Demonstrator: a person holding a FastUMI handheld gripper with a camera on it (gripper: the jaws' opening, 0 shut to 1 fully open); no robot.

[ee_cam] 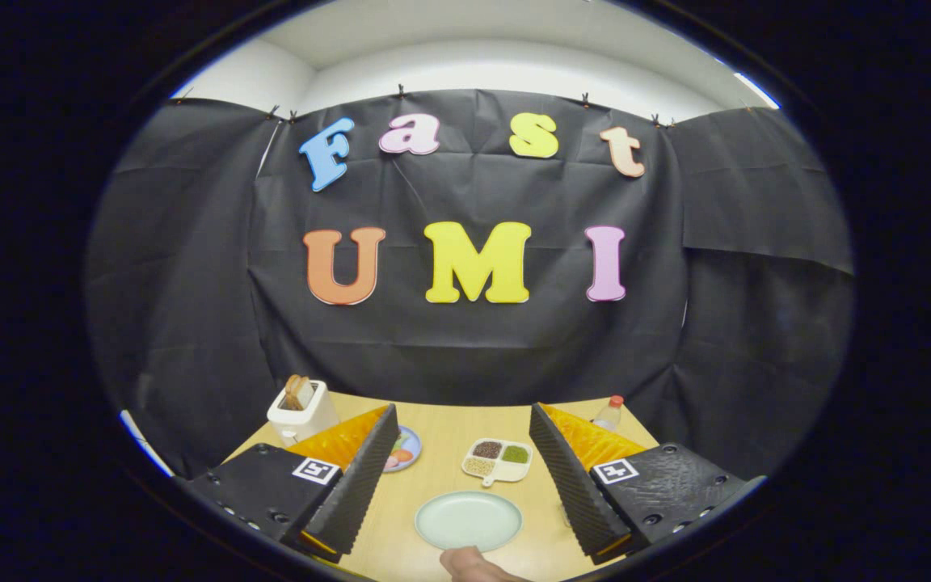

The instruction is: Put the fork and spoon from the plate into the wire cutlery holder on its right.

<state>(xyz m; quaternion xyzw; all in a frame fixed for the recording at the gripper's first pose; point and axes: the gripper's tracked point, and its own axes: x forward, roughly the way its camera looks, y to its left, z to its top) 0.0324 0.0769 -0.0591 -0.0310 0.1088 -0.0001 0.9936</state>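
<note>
A: Where's the gripper [465,477] rel. to the plate [469,520]?

B: Fingers spread wide, nothing between the pads. The pale plate sits on the table [441,428] between them, toward the near end, roughly centred.

A: Fork and spoon on it?

B: Can't see any — the plate's face looks bare from here. No wire holder that I can make out either; the right finger [575,485] covers the table to the plate's right, where it should be.

A: So no long axis to line up on?

B: Not yet. There's a person's fingertip [473,563] at the plate's near rim. The divided dish [498,461] lies just beyond the plate; toaster [301,412] far left, bottle [609,413] far right.
</note>
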